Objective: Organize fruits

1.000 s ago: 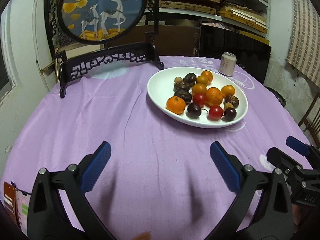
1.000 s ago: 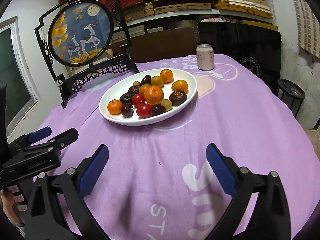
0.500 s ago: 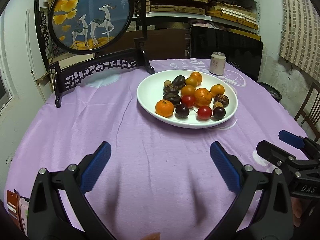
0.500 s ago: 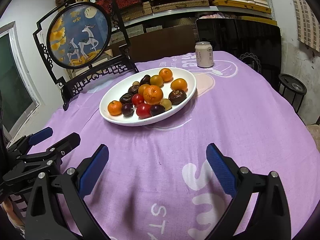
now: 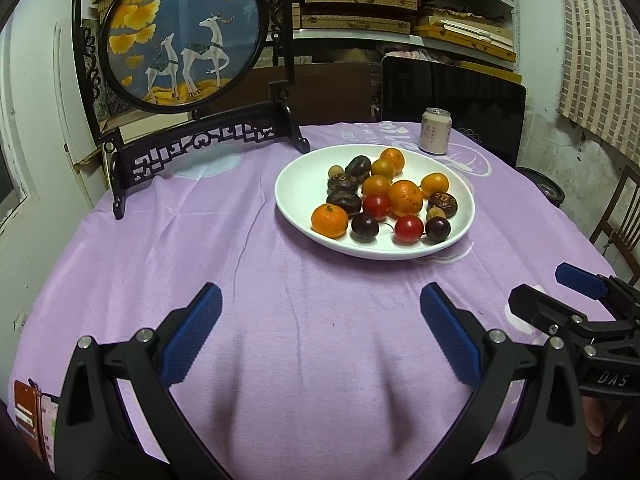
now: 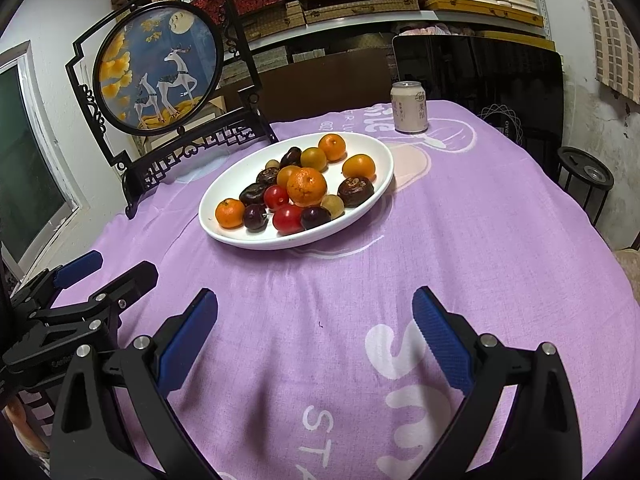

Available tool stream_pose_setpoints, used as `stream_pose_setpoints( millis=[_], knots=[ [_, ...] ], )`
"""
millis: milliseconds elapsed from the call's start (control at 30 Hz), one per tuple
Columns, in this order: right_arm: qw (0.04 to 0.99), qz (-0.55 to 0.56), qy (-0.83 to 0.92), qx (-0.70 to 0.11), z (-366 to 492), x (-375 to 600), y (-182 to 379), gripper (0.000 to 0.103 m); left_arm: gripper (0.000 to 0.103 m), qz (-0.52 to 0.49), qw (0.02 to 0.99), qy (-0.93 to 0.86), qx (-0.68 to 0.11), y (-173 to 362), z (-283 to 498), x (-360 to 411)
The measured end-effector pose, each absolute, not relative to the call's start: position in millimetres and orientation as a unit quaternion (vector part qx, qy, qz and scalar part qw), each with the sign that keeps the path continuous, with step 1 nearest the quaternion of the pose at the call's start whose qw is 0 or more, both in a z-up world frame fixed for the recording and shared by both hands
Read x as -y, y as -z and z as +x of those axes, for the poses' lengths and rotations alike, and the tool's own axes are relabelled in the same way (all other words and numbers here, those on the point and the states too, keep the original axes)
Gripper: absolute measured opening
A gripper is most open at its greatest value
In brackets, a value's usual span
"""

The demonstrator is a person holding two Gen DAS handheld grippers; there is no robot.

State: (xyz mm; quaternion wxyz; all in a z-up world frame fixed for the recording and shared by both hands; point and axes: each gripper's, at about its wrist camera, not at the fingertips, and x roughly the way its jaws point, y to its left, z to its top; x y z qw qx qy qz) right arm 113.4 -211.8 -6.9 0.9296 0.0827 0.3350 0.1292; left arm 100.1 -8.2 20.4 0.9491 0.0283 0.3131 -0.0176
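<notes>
A white oval plate (image 5: 294,184) (image 6: 372,148) on the purple cloth holds several fruits: oranges (image 5: 405,198) (image 6: 307,186), red cherry tomatoes (image 5: 408,229) (image 6: 287,218), dark plums (image 5: 364,227) (image 6: 255,217) and brown water chestnuts (image 5: 443,204) (image 6: 355,191). My left gripper (image 5: 320,304) stands open above bare cloth, well short of the plate's near rim. My right gripper (image 6: 316,308) is open too, also short of the plate, with nothing between its fingers. Each gripper shows at the edge of the other's view: right gripper (image 5: 576,300), left gripper (image 6: 92,280).
A pale drink can (image 5: 435,131) (image 6: 409,107) stands behind the plate. A round deer screen on a black carved stand (image 5: 188,36) (image 6: 160,68) rises at the back left. A black panel (image 5: 452,104) leans behind the table. A black stool (image 6: 586,176) sits at the right.
Both grippers have drifted slightly, so the plate sits a little more toward the centre of each view. Both stay open and empty.
</notes>
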Motion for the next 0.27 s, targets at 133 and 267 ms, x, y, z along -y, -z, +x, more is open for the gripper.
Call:
stream_pose_setpoints(
  millis=[133, 267],
  knots=[
    [0.929, 0.082, -0.129, -0.336, 113.7, 211.6, 7.7, 0.098, 0.101, 0.022, 0.945, 0.015, -0.325, -18.2, 103.9, 5.9],
    [0.929, 0.082, -0.129, -0.336, 113.5, 211.0, 8.3, 0.098, 0.101, 0.02, 0.946, 0.015, -0.324, -18.2, 104.0, 5.5]
  ],
)
